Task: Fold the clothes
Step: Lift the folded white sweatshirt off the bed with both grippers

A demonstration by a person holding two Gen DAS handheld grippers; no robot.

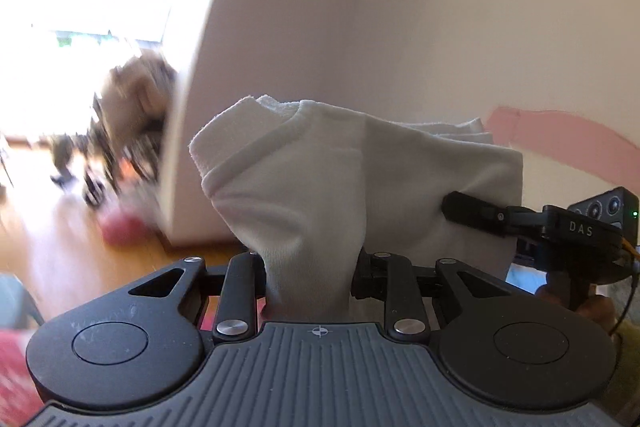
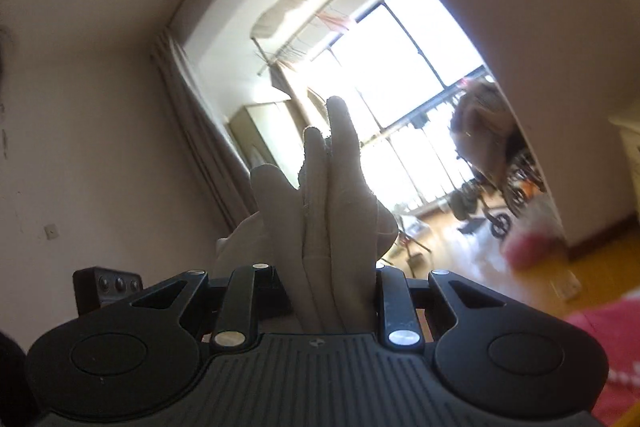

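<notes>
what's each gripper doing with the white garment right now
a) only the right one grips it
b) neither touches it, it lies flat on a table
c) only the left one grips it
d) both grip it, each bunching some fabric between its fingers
d: the white garment is bunched in the left gripper, and the right gripper pinches its far edge.

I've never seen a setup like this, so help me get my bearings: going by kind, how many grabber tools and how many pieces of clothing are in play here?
Grabber tools: 2, the left gripper and the right gripper, each clamped on the cloth.
White garments: 1, the white garment, held up between both.
Total: 3
</notes>
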